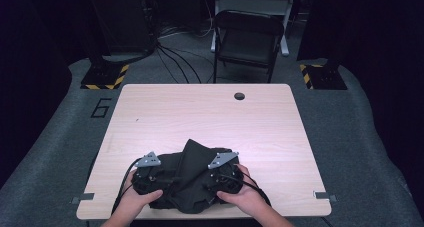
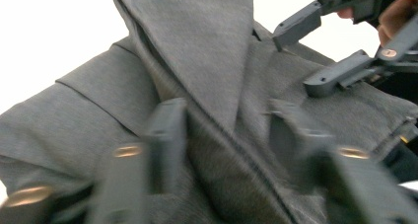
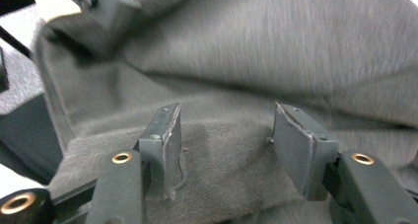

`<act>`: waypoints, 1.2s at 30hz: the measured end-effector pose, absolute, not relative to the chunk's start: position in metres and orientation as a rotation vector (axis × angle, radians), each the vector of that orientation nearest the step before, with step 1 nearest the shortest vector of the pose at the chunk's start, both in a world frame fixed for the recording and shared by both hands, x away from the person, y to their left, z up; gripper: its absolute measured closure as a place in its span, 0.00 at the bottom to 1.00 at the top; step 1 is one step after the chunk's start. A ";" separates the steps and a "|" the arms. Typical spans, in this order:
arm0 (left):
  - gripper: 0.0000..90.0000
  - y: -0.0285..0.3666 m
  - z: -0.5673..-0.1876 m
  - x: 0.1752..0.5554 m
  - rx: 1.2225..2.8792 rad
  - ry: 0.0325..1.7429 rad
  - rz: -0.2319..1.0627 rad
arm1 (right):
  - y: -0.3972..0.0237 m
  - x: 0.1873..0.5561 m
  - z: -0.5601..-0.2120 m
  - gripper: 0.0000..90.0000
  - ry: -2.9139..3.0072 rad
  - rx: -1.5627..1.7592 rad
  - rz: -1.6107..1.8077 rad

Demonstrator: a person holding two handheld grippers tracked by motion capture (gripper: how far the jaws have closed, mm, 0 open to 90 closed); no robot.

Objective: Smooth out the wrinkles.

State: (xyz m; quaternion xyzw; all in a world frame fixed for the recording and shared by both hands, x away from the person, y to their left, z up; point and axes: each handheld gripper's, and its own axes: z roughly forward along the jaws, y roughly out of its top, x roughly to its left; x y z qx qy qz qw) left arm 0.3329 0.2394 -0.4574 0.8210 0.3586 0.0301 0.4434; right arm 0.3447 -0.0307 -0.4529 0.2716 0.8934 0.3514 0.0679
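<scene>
One dark grey garment, bunched in a rumpled heap at the near edge of the counter, midway along that edge. A triangular flap of the garment stands up from the middle of the heap and points away from the person; in the left gripper view a seam or zipper line runs diagonally beneath that flap. Looks like a folding or straightening job at an early stage: cloth gathered and partly doubled over, no flat, tidy fold yet, most of the smoothing and folding judged as left to do.

Left gripper at the garment's left side, jaws apart over the seam, cloth lying between them but not seen pinched; blurred, so contact hard to tell. Right gripper at the garment's right side, jaws apart with grey fabric spread beneath and between them, pads not pressing on it. Both grippers just beside the raised flap, one to each side of it, each in one of the person's hands.

Count: one garment, two grippers, two hands, one counter. Beyond the garment, across the far edge of the counter, one folding chair; on the counter's far part one round cable hole; on the floor to the garment's far left a painted numeral 6
</scene>
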 end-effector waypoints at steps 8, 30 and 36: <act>0.93 0.241 -0.464 0.309 2.055 0.789 0.023 | -0.049 0.339 -0.480 0.49 2.722 0.898 0.995; 0.79 0.246 -0.476 0.276 2.080 0.777 -0.007 | -0.071 0.388 -0.409 0.49 2.490 1.018 1.137; 0.67 0.261 -0.469 0.277 2.049 0.818 0.030 | -0.040 0.393 -0.411 0.47 2.621 0.920 1.151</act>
